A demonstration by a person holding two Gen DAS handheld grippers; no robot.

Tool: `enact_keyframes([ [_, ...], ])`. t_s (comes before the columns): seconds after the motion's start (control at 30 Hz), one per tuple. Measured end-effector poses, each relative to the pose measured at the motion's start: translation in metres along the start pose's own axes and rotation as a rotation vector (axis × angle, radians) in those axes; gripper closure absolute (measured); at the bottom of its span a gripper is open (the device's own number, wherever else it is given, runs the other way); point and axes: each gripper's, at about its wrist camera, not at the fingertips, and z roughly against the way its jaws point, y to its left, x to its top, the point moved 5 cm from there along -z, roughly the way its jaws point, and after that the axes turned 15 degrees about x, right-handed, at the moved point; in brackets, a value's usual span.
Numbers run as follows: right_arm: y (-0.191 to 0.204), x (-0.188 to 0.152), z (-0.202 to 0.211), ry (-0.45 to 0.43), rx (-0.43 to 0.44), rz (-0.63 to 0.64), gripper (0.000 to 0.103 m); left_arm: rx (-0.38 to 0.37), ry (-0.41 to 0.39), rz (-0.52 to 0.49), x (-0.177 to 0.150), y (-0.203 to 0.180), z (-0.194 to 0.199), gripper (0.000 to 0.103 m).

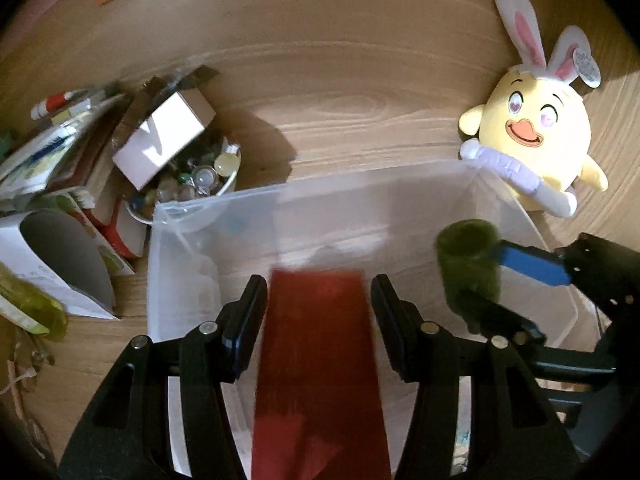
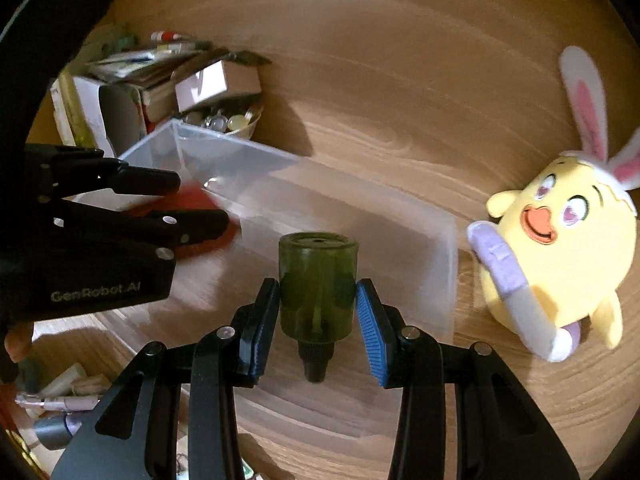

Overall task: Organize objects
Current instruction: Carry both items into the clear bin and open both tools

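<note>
My left gripper [image 1: 319, 286] is shut on a flat red box [image 1: 320, 360], which hangs over the open clear plastic bin [image 1: 304, 196]. In the right wrist view, my right gripper [image 2: 317, 286] is shut on a translucent green bottle [image 2: 318, 276]; its black cap points back toward the camera, over the near side of the bin [image 2: 240, 148]. The left wrist view shows that bottle [image 1: 468, 260] at the bin's right end, against a blue finger pad [image 1: 532, 264]. The left gripper [image 2: 196, 202] with the red box [image 2: 192, 200] is at the left of the right wrist view.
A yellow chick plush with rabbit ears [image 1: 532, 136] [image 2: 560, 248] leans at the bin's right end. Left of the bin are a bowl of glass marbles [image 1: 200, 184], a white carton [image 1: 160, 140] and stacked books [image 1: 60, 152]. The wooden table [image 1: 360, 80] runs behind the bin.
</note>
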Motion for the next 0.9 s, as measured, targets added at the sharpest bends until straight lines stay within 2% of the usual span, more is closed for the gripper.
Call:
enact_keyframes([
  [0.13,-0.002,0.001,-0.006,0.019,0.024,-0.011,0.067,-0.029,0.004,0.014,0.000,0.003,0.005,0.040],
  [0.23,-0.003,-0.001,-0.001,0.015,0.031,-0.024,0.065,-0.037,-0.015,0.025,0.001,0.007,0.017,0.037],
  [0.4,0.001,-0.003,0.029,-0.052,0.033,-0.038,0.044,-0.034,-0.078,0.044,0.001,0.016,0.048,0.026],
  [0.5,0.005,-0.007,0.055,-0.104,0.025,-0.031,0.036,-0.011,-0.133,0.044,-0.005,0.024,0.073,0.019],
  [0.57,0.009,-0.011,0.071,-0.139,0.022,-0.031,0.028,-0.004,-0.167,0.050,-0.011,0.029,0.090,0.010],
  [0.67,0.015,-0.021,0.101,-0.203,0.032,-0.041,0.022,-0.004,-0.200,0.060,-0.022,0.036,0.110,0.007],
  [0.9,0.035,-0.056,0.137,-0.266,0.048,-0.051,0.018,0.033,-0.239,0.063,-0.070,0.051,0.143,0.006],
])
